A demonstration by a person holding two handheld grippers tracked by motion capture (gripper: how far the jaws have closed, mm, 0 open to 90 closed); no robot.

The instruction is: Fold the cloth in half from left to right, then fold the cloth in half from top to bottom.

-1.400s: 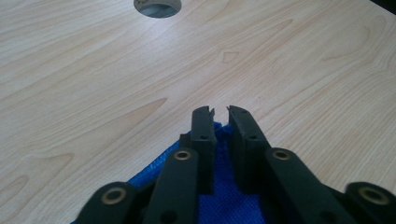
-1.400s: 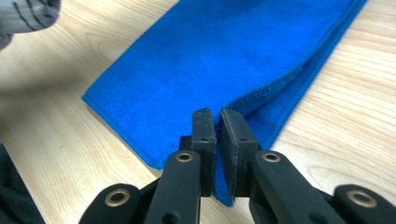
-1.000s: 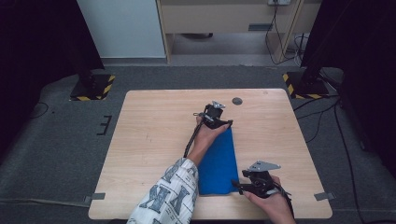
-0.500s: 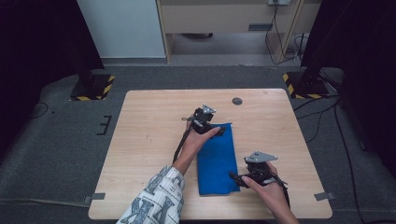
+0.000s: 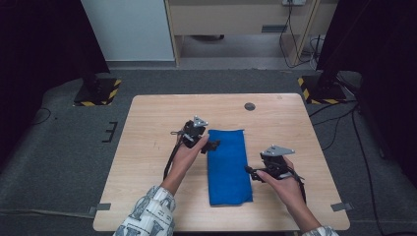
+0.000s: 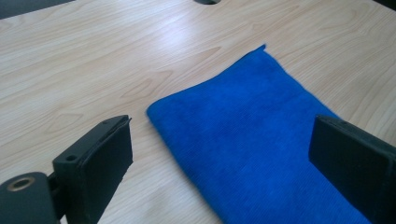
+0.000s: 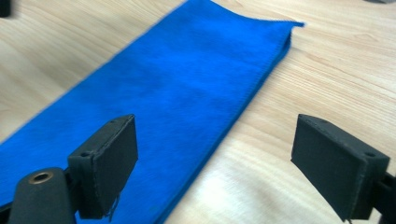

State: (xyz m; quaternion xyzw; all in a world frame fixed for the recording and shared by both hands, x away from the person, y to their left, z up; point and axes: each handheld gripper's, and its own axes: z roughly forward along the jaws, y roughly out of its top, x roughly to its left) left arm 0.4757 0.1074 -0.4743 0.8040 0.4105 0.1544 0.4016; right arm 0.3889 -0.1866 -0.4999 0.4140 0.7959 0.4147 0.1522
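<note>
Two tools, left [image 5: 215,144] and right [image 5: 250,170], jaws apart and just opened off a folded blue cloth [image 5: 227,164] lying lengthwise between them on the worktop [image 5: 147,147], left nearer its far corner.

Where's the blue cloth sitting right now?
In the high view the blue cloth lies folded in a long strip on the wooden table, right of centre, between the left gripper at its far left corner and the right gripper by its right edge.
</note>
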